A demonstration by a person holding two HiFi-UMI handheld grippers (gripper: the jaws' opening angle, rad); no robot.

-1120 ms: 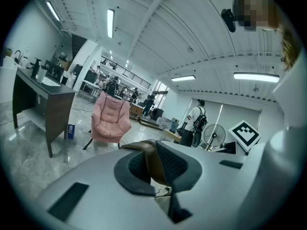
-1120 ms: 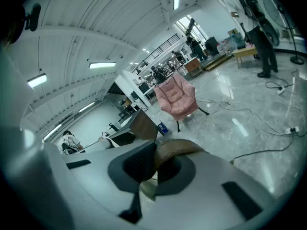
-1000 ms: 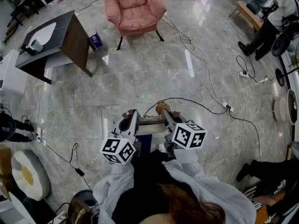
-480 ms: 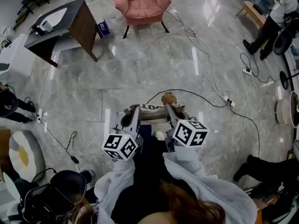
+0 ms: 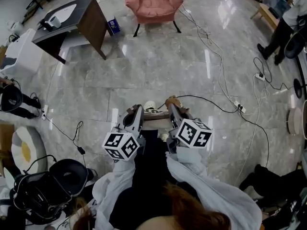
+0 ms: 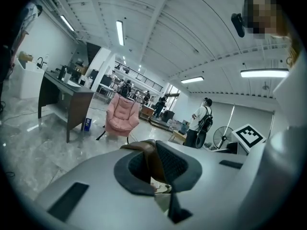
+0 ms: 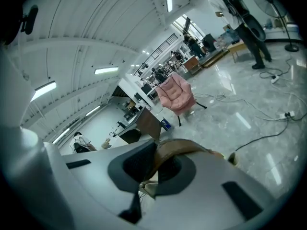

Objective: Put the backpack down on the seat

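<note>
While clamping strap (image 6: 146, 158), claws (image 5: 135, 111) (image 5: 171, 105) abreast, pointing forward

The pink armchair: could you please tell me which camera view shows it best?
The head view: the pink armchair is largest there, with seat and legs clear. Both gripper views show it only small and distant.

**An open-plan lab or studio hall**

A polished grey stone floor (image 5: 158, 75) spreads wide, crossed by loose cables (image 5: 217, 66) and a power strip (image 5: 239, 108). A dark desk (image 5: 72, 20) and a pink armchair (image 5: 152, 1) stand apart on it. Strip lights (image 6: 120, 32) line the high white ceiling (image 6: 158, 37). A standing fan (image 6: 221, 137) and people (image 6: 201, 121) occupy the far end.
</note>
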